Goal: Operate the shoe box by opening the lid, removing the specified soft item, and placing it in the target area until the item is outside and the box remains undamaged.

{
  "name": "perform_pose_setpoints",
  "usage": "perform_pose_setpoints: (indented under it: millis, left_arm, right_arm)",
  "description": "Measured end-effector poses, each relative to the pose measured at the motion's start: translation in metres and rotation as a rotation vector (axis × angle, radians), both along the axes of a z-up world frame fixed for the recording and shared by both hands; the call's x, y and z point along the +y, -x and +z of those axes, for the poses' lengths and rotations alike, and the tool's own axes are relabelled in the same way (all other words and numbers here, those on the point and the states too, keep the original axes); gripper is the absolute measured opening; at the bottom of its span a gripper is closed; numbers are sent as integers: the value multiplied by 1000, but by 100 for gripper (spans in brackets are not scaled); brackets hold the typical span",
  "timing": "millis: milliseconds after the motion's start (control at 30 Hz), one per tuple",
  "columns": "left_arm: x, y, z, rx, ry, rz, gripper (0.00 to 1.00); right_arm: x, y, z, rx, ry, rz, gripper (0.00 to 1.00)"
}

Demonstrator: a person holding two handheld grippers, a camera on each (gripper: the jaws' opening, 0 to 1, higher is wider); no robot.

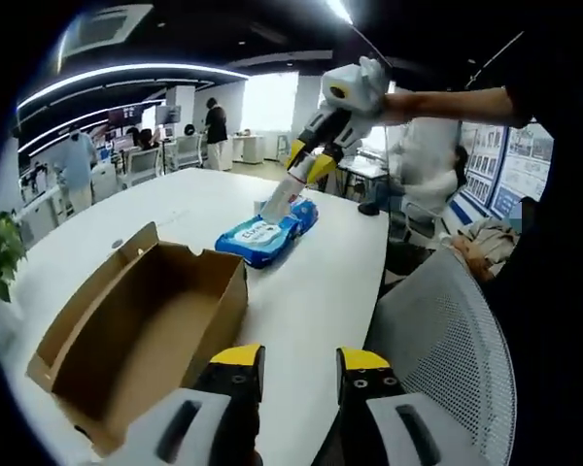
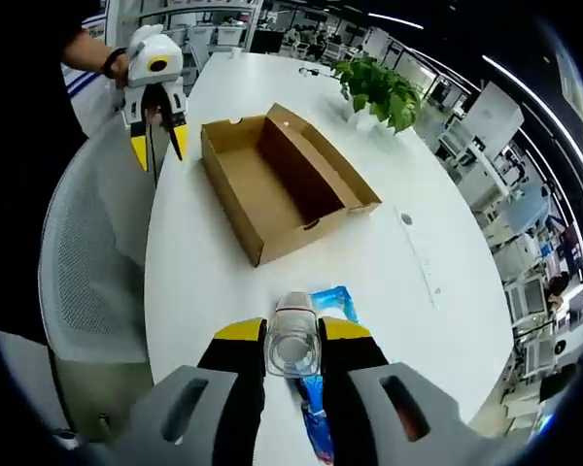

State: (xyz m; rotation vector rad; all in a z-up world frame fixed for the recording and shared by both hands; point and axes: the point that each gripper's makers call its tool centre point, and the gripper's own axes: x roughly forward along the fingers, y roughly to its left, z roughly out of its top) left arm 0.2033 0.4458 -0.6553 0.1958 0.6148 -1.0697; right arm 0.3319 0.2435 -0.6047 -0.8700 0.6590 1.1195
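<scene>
In the left gripper view we see, from left to right, the open cardboard shoe box (image 1: 141, 335) on the white table (image 1: 311, 291), then our left gripper (image 1: 299, 374), jaws apart and holding nothing. Further right, the blue wet-wipes pack (image 1: 267, 231) lies on the table beyond the box, and the right gripper (image 1: 296, 184) is clamped on a clear plastic piece (image 1: 277, 202) at the pack's top

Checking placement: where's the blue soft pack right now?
The blue pack lies on the white table beyond the open box, with the right gripper shut on its white end; it shows under that gripper's jaws in the right gripper view.
</scene>
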Motion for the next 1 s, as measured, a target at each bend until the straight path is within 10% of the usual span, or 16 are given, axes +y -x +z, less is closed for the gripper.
perform_pose_setpoints:
  millis: [1000]
  left_arm:
    - [35, -2, -3, 58, 29, 308, 29]
  right_arm:
    - [-48, -120, -38, 81, 96, -11, 18]
